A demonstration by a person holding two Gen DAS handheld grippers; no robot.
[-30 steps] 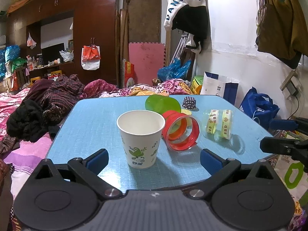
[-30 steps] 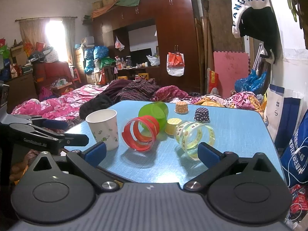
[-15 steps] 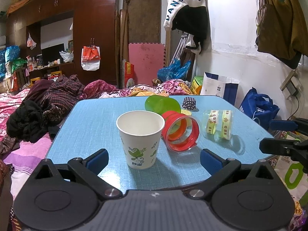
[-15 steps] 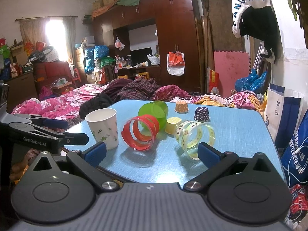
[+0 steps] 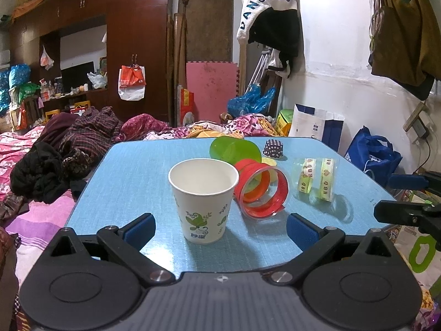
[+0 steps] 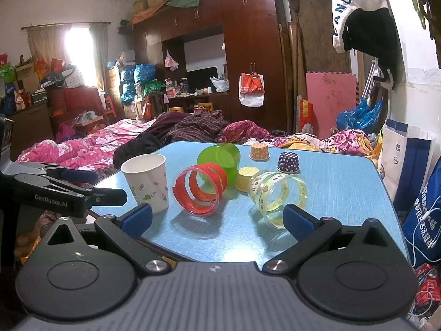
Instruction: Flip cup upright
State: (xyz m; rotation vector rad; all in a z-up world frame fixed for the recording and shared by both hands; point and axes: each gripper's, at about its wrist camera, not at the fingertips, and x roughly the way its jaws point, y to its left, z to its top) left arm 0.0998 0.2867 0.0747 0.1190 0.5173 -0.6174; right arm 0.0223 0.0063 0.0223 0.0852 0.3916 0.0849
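Standing mouth-up near the front edge of the blue table (image 5: 132, 171), the paper cup (image 5: 203, 197) looks already righted, which would explain why the left gripper (image 5: 219, 227) hangs just short of it, spread wide and holding nothing. The right gripper (image 6: 217, 218) is likewise spread and empty, facing the cups that lie on their sides: a red-banded clear cup (image 6: 199, 190) against the green cup (image 6: 220, 160), and a yellow-banded clear cup (image 6: 278, 194) nearest its right finger, probably the next candidates.
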